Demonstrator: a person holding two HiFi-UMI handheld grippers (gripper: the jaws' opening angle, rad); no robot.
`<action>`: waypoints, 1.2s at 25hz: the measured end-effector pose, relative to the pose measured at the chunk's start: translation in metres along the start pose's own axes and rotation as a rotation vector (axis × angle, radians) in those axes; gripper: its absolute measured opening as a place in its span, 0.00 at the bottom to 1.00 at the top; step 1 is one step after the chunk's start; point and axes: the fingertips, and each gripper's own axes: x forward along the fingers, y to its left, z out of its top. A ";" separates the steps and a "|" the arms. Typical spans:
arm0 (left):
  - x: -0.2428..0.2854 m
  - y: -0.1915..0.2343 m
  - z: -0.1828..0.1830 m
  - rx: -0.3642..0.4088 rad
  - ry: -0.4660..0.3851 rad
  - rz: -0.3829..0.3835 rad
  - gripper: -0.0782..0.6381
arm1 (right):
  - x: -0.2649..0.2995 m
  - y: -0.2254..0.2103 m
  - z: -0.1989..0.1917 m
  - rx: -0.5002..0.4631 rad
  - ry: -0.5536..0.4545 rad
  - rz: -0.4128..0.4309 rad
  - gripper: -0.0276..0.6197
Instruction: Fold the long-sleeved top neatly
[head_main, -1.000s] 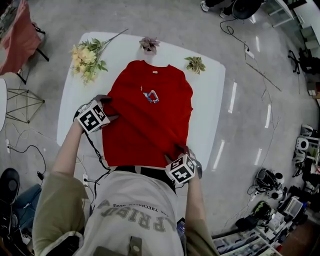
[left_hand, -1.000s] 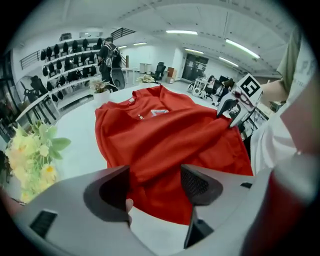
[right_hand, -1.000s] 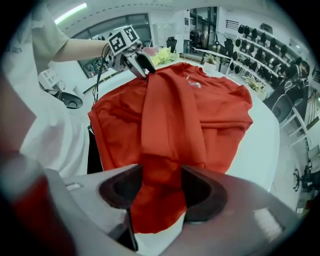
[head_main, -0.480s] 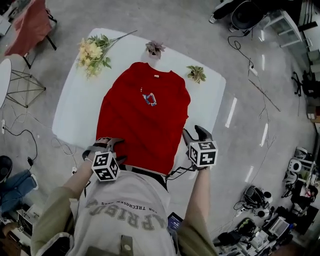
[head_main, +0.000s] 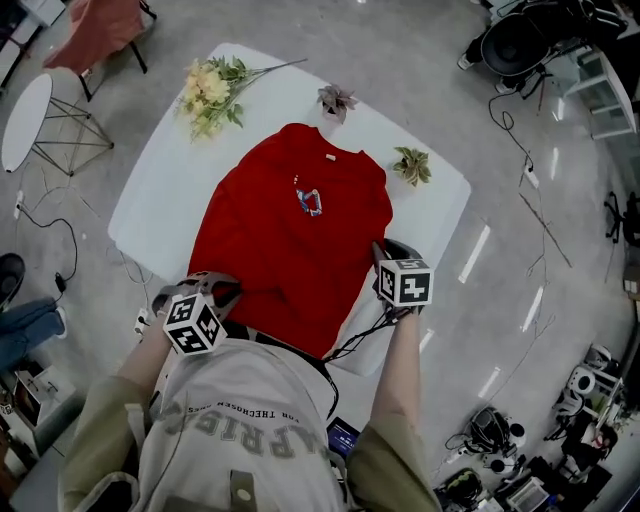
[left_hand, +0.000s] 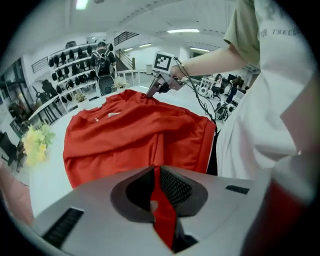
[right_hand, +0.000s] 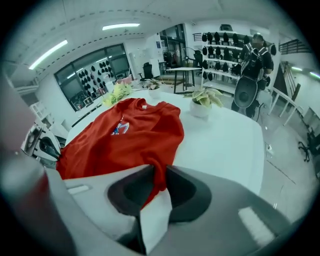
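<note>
The red long-sleeved top lies flat on the white table, collar at the far end, sleeves tucked in. My left gripper is at the near-left hem corner; its jaws are closing and a fold of red cloth is pinched between the pads. At the top's right edge, about halfway along, my right gripper has its jaws closing as well, with the red edge caught between them. The left gripper view shows the right gripper across the top.
A yellow bouquet lies at the far-left corner. Two small potted plants stand beyond the collar and at the far right. The person's body is against the near edge. Cables trail over the floor.
My left gripper came down from the top's left edge to the near-left hem corner. My right gripper went from the near hem up to the right edge. Both jaws closed on cloth.
</note>
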 end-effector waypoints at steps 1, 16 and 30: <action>0.000 -0.003 -0.005 -0.028 0.011 -0.016 0.17 | -0.002 -0.001 -0.002 0.007 0.005 -0.002 0.17; -0.034 0.021 0.010 -0.205 -0.013 -0.071 0.45 | -0.010 0.028 0.082 -0.381 -0.274 -0.019 0.24; -0.018 0.186 0.074 -0.018 -0.121 0.140 0.46 | 0.040 -0.033 0.082 -0.144 -0.095 -0.089 0.25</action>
